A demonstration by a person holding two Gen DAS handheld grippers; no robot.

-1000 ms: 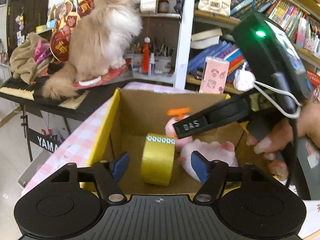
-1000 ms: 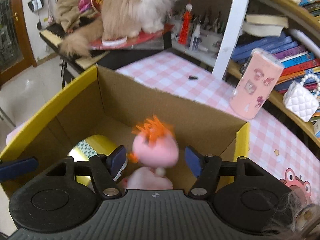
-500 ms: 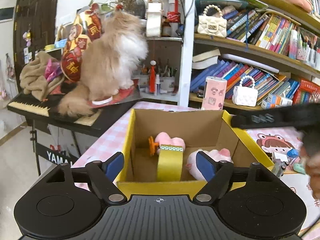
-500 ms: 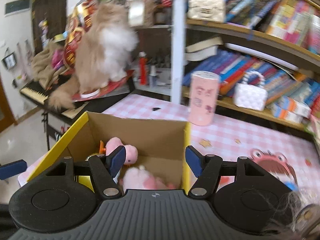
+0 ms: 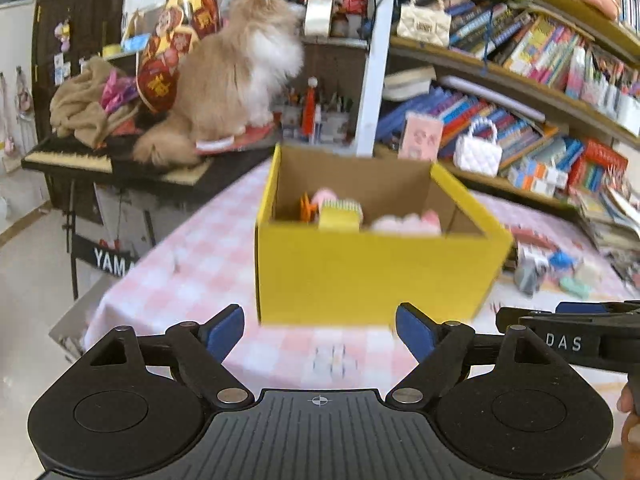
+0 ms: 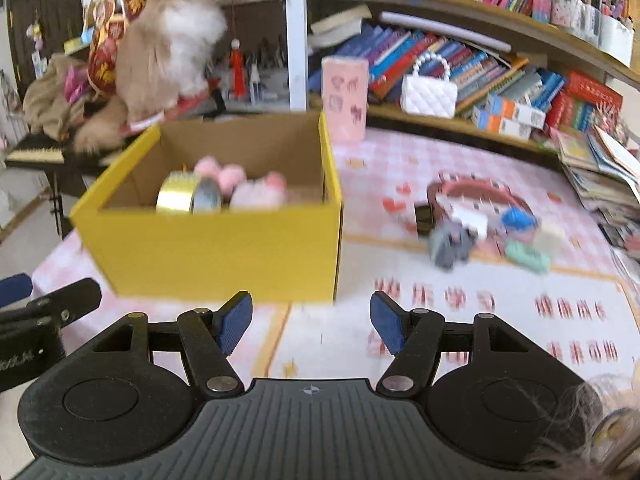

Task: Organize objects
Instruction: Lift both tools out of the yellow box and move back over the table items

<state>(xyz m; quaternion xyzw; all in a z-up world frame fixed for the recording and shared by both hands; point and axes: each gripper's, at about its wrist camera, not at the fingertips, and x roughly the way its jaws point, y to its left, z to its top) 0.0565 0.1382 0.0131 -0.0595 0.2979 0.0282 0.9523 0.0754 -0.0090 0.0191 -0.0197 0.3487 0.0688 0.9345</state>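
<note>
A yellow cardboard box [image 5: 372, 272] [image 6: 216, 248] stands on the pink checked table. Inside it lie a gold tape roll [image 6: 176, 198] [image 5: 340, 214], a pink toy with orange hair [image 5: 316, 202] and a pink plush [image 6: 260, 192] [image 5: 404, 224]. My left gripper [image 5: 320, 330] hangs in front of the box, jaws opening, nothing between them. My right gripper [image 6: 312, 322] stands open and empty near the box's right front corner. A cluster of small toys [image 6: 488, 232] [image 5: 556, 268] lies on the table right of the box: a grey one, a blue one, a green one.
A pink tin [image 6: 345, 98] stands behind the box. A fluffy cat [image 5: 236, 80] sits on a black keyboard [image 5: 104, 160] at the left. Bookshelves [image 6: 480, 60] with a white handbag [image 6: 430, 94] run along the back; stacked books [image 6: 600, 172] lie at the right.
Both grippers have pulled back out of the box, which now looks smaller and farther. The left jaws have widened. The right view has swung right, bringing the small toys into sight.
</note>
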